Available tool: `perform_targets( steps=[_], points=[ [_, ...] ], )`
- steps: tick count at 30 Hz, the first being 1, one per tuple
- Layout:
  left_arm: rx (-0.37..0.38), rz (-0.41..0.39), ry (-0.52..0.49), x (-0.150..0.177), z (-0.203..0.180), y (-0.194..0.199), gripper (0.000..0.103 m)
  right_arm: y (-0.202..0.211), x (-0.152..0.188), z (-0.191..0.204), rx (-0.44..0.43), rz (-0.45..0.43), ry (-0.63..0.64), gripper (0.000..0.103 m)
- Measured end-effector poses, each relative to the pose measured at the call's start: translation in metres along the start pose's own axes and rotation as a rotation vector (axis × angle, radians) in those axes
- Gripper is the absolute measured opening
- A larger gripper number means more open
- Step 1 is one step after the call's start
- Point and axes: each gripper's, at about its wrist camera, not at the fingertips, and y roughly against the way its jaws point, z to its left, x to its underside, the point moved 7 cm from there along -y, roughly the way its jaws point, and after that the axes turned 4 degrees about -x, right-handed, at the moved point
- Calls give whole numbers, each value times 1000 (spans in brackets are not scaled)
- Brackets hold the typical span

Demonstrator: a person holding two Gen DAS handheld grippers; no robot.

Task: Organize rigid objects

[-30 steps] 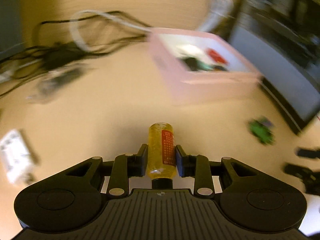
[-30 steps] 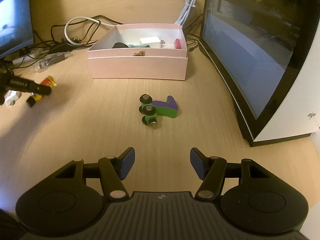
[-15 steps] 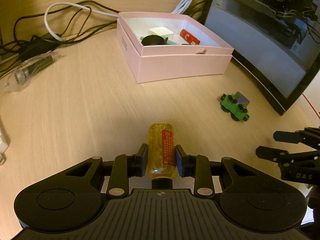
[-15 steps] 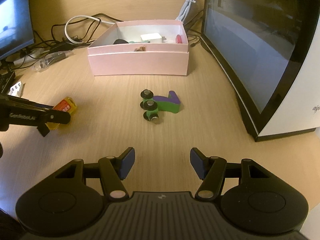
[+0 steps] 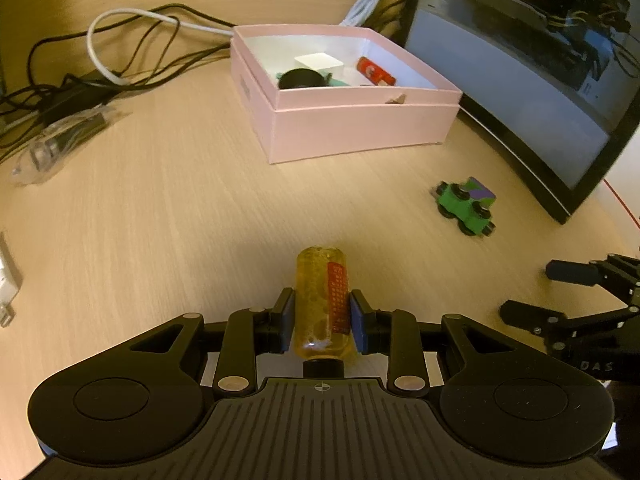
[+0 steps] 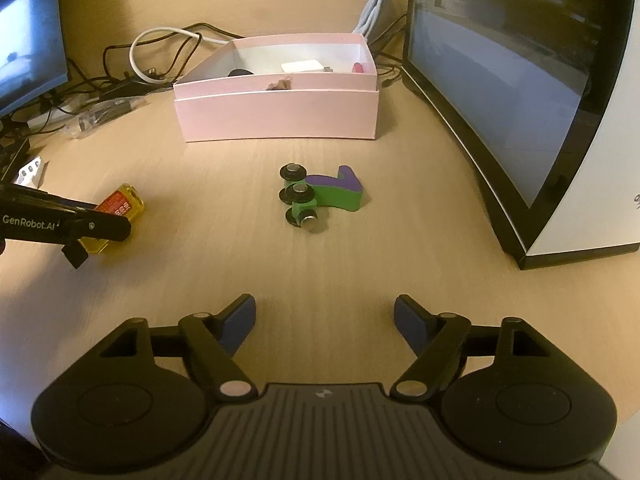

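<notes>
A small yellow bottle (image 5: 320,280) with a red label and a black cap is clamped between the pads of my left gripper (image 5: 322,314), just above the wooden desk. The open pink box (image 5: 352,128) stands ahead of it and holds a black round item, a white block and a red piece. A green and purple toy train (image 6: 320,196) lies on its side on the desk, in front of the box. My right gripper (image 6: 325,320) hovers short of the train; its jaws are opening and nothing is between them. The bottle (image 6: 120,212) also shows at the left of the right wrist view.
A curved monitor (image 6: 520,80) stands along the right, close to the box and train. Tangled cables (image 5: 120,40) and a plastic-wrapped item (image 5: 60,144) lie at the back left. A white adapter (image 6: 30,170) and a second screen (image 6: 28,60) are at the far left.
My left gripper has carried the bottle in from the left, nearer the train and box, then steadied. The right gripper's jaws have spread wider; it has stayed in place.
</notes>
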Motion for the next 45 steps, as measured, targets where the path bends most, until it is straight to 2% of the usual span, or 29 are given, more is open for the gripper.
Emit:
perform_targets(
  steps=[5, 10, 13, 21, 25, 31, 34, 38, 42, 43, 45],
  points=[
    [7, -36, -49, -8, -12, 4, 32, 0, 3, 2, -5, -3, 5, 86],
    [12, -83, -85, -22, -20, 10, 32, -1, 8, 8, -21, 3, 23, 101],
    [36, -95, -129, -31, -31, 12, 32, -1, 9, 9, -30, 3, 28, 102],
    [151, -146, -374, -69, -93, 7, 32, 0, 11, 11, -40, 4, 40, 103],
    [186, -113, -454, -82, -120, -12, 32, 0, 11, 11, -57, 16, 59, 103],
    [176, -19, -549, -82, -141, -54, 32, 2, 14, 9, -90, 1, 97, 103],
    [164, 5, -598, -76, -149, -67, 33, 3, 15, 8, -102, -4, 112, 103],
    [150, 3, -590, -77, -153, -78, 34, 2, 14, 6, -106, -11, 121, 103],
    [199, -15, -506, -85, -149, -78, 31, 0, 12, 6, -105, -20, 119, 103],
    [201, -20, -481, -87, -146, -77, 29, 0, 12, 6, -105, -22, 118, 103],
    [187, -47, -444, -90, -138, -72, 16, -1, 11, 6, -103, -25, 116, 103]
  ],
)
